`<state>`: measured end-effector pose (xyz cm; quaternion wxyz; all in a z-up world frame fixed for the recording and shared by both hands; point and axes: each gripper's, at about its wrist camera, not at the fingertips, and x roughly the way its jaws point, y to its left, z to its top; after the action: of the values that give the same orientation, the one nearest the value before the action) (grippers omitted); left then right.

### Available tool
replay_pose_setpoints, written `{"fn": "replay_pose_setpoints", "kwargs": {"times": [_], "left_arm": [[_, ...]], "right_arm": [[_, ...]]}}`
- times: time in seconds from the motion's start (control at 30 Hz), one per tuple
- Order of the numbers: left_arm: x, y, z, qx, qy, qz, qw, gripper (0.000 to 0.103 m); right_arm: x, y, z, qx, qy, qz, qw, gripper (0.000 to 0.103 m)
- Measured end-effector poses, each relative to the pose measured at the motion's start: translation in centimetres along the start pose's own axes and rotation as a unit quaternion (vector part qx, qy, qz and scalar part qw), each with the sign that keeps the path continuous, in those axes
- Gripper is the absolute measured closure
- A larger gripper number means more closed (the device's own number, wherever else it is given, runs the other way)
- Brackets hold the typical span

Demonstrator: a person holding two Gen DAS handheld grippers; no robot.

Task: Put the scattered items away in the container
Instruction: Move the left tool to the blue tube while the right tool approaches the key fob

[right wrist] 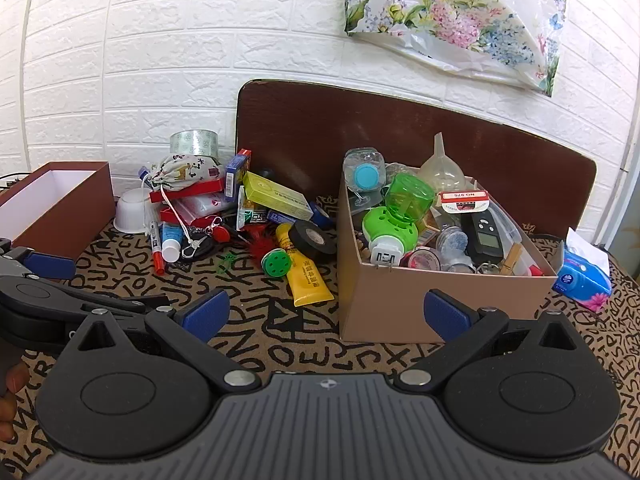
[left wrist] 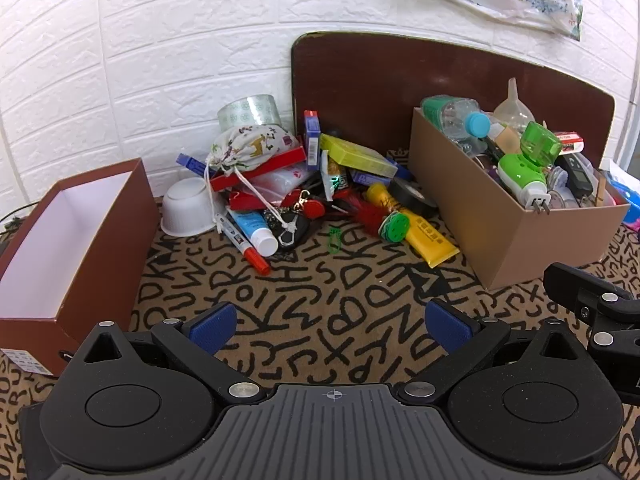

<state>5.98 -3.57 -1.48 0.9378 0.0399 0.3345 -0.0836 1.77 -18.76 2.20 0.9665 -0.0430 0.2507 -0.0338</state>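
A pile of scattered items lies against the wall: a yellow tube [left wrist: 428, 236] [right wrist: 306, 278], a black tape roll [left wrist: 414, 196] [right wrist: 314, 240], a red-tipped marker [left wrist: 244, 244] [right wrist: 156, 248], a white bowl [left wrist: 188, 208] [right wrist: 130, 210], a cloth pouch [left wrist: 252, 146] [right wrist: 184, 172] and a clear tape roll [left wrist: 248, 110]. A tan cardboard box [left wrist: 500, 236] [right wrist: 420, 304] to the right is full of items. My left gripper [left wrist: 328, 324] is open and empty above the mat, short of the pile. My right gripper [right wrist: 326, 316] is open and empty, in front of the tan box.
An empty brown shoebox [left wrist: 76, 248] [right wrist: 60, 208] stands at the left. A dark brown board [left wrist: 400, 84] leans on the white brick wall. A blue tissue pack [right wrist: 582, 278] lies right of the tan box. The patterned mat [left wrist: 320, 300] covers the table.
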Motion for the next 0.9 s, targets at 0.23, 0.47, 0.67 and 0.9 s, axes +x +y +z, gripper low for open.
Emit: {"fn": "replay_pose_setpoints", "kwargs": {"times": [0.23, 0.47, 0.67, 0.9], "left_arm": [[0.9, 0.5, 0.1, 0.000, 0.004, 0.002, 1.0000, 0.000], [2.0, 1.3, 0.1, 0.014, -0.011, -0.006, 0.9998, 0.000], [4.1, 3.1, 0.6, -0.014, 0.001, -0.032, 0.9994, 0.000], [8.0, 5.2, 0.7, -0.029, 0.026, -0.037, 0.9986, 0.002]], "right_arm": [[1.1, 0.2, 0.1, 0.000, 0.007, 0.007, 1.000, 0.000], [2.9, 0.2, 0.3, 0.003, 0.014, 0.008, 1.000, 0.000], [5.7, 0.5, 0.1, -0.002, 0.036, 0.025, 0.999, 0.000], [9.6, 1.8, -0.2, -0.018, 0.052, 0.074, 0.996, 0.000]]}}
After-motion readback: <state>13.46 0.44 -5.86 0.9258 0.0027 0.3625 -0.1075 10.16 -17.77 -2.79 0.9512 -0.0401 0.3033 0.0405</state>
